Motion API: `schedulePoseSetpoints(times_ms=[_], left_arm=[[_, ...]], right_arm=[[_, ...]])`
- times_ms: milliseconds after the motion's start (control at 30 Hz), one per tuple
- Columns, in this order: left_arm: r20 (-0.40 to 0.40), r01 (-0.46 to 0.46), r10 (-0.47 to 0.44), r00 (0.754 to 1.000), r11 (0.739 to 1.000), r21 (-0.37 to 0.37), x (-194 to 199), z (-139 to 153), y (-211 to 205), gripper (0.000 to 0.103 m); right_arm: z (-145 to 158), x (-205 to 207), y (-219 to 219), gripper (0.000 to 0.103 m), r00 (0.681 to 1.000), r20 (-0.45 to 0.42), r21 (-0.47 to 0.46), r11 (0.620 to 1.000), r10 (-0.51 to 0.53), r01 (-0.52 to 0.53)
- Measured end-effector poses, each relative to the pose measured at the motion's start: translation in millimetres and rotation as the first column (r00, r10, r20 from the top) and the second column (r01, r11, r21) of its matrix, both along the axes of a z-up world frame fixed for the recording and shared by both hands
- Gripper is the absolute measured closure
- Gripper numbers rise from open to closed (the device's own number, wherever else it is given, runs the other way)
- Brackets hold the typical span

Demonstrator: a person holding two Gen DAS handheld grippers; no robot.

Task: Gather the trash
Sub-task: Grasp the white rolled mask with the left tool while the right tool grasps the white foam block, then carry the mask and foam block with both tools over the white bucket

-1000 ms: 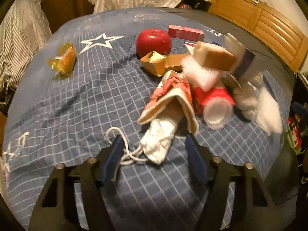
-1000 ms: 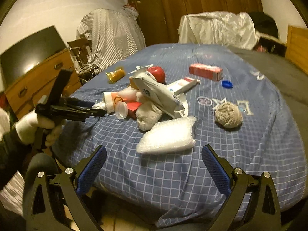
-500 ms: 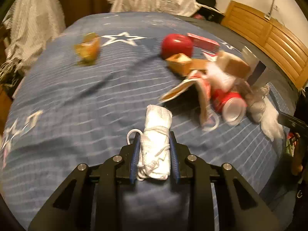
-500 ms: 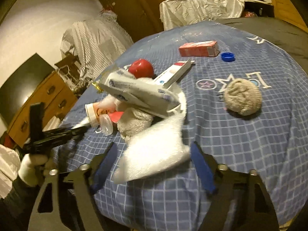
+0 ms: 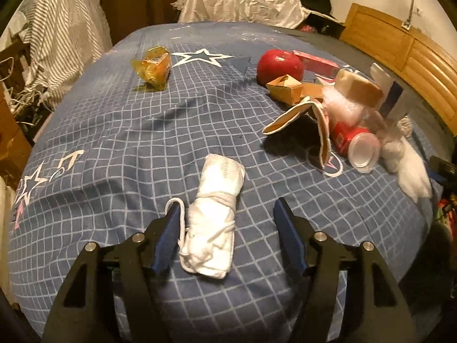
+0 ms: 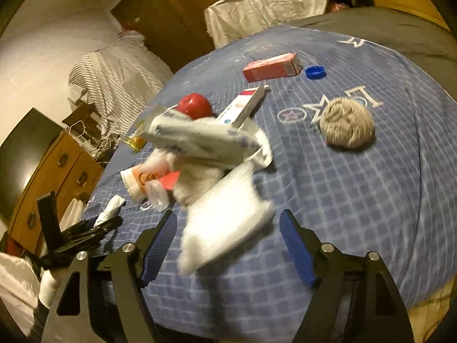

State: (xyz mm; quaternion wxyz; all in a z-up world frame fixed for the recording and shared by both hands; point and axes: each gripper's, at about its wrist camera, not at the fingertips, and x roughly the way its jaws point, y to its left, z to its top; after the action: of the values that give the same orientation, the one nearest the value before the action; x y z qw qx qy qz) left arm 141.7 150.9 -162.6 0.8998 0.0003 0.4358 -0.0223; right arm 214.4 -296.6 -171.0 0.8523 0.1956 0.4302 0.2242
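Observation:
My left gripper (image 5: 228, 217) is open. A rolled white face mask with loose ear loops (image 5: 212, 220) lies on the blue checked bedspread between its fingers, nearer the left finger (image 5: 168, 234). My right gripper (image 6: 227, 234) is open around a white puffy plastic bag (image 6: 225, 223), which looks blurred. The trash pile beyond holds a red cup (image 5: 352, 140), a cream paper sleeve (image 5: 311, 123), small brown boxes (image 5: 285, 88) and a white printed wrapper (image 6: 200, 140). The left gripper also shows at the left of the right wrist view (image 6: 94, 225).
A red apple (image 5: 280, 64), a yellow wrapped snack (image 5: 154, 67), a red carton (image 6: 271, 67), a blue bottle cap (image 6: 315, 72) and a grey yarn ball (image 6: 347, 127) lie on the bed. A wooden headboard (image 5: 400, 45) is at right, a dresser (image 6: 48, 177) at left.
The left gripper shut on the rolled mask, dragged it out of the pile toward the near edge, then opened and let it go. The right gripper moved in around the white bag.

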Motion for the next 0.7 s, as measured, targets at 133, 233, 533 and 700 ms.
schedulePoseSetpoints(times_ms=[133,233,533,700], left_arm=[[0.011,-0.048,0.048,0.999,0.999,0.018,1.3,-1.6,-3.1,0.041],[0.021,-0.069,0.068,0.997,0.997,0.043,0.7,-3.1,-7.7,0.042],[0.058,-0.087,0.088,0.994,0.996,-0.02,-16.0,1.5,-1.2,0.078],[0.082,-0.1,0.103,0.991,0.994,-0.047,-27.1,9.9,-1.2,0.079]], right_arm=[[-6.5,6.3,14.9,0.028,0.997,-0.041,-0.008,0.998,-0.059,0.059],[-9.7,13.0,23.4,0.036,0.997,-0.028,-0.057,0.996,-0.073,0.072],[-2.0,-5.6,22.7,0.046,0.996,0.086,-0.128,0.992,0.003,0.008],[26.4,-27.7,31.3,0.046,0.974,0.218,-0.179,0.984,0.062,-0.023]])
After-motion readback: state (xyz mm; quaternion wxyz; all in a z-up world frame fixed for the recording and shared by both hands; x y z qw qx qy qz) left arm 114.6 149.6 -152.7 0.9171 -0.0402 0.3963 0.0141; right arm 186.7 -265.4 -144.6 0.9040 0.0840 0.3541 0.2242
